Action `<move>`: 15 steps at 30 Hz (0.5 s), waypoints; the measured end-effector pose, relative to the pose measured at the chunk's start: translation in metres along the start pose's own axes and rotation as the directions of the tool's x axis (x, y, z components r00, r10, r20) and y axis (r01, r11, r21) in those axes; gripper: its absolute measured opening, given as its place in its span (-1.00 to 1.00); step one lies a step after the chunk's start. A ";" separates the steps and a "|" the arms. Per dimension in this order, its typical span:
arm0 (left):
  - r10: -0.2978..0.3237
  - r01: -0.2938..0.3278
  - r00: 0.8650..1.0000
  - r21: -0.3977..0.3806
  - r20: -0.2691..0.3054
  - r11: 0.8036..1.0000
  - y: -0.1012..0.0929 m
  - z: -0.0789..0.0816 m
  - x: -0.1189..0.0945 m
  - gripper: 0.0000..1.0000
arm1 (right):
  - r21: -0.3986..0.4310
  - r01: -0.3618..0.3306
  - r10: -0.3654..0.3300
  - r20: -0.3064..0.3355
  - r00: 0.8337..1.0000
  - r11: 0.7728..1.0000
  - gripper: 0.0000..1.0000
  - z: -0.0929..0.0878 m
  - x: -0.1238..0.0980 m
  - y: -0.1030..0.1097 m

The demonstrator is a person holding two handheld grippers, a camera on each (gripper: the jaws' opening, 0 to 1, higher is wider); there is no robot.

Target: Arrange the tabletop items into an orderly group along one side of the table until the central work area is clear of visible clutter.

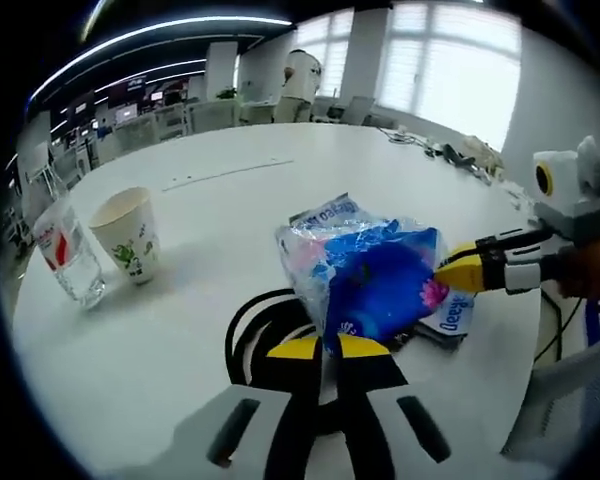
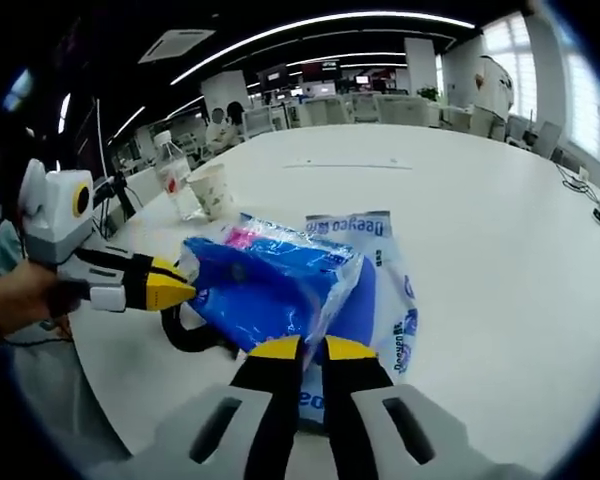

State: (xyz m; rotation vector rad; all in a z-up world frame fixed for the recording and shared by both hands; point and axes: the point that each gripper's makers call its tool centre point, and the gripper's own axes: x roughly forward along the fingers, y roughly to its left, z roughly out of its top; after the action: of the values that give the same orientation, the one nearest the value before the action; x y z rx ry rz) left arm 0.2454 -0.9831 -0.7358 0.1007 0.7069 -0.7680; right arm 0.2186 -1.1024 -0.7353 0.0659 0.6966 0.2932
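Observation:
A crinkly blue plastic pack (image 1: 370, 275) (image 2: 265, 285) is held just over the white table (image 1: 220, 150) (image 2: 480, 220). My left gripper (image 1: 328, 347) is shut on its near edge; in the right gripper view it (image 2: 175, 291) pinches the pack's left end. My right gripper (image 2: 310, 349) is shut on the pack's opposite edge, reaching in from the right in the left gripper view (image 1: 458, 272). Beneath the pack lies a flat white and blue Deeyeo pack (image 2: 385, 290) (image 1: 452, 315). A black looped cable (image 1: 248, 330) (image 2: 188, 335) sits partly hidden under both.
A paper cup with a leaf print (image 1: 128, 235) (image 2: 212, 190) and a clear water bottle with a red label (image 1: 68, 250) (image 2: 176, 172) stand together near one table edge. Cables and small items (image 1: 460, 152) lie at the far side. Office desks stand beyond.

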 end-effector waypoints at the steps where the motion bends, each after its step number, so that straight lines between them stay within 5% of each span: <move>1: 0.000 0.000 1.000 -0.004 -0.002 1.000 0.000 0.000 0.000 -0.99 | 0.001 -0.001 0.001 0.001 1.000 1.000 -0.94 0.001 0.000 0.000; 15: 0.001 -0.001 1.000 -0.063 -0.006 0.998 -0.004 0.006 -0.007 -1.00 | -0.003 -0.014 0.014 0.016 1.000 1.000 -1.00 0.017 -0.008 -0.001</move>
State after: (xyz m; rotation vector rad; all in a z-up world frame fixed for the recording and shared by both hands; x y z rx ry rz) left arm 0.2421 -0.9837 -0.7259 0.0457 0.7363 -0.7439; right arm 0.2242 -1.1047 -0.7174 0.0701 0.6796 0.3072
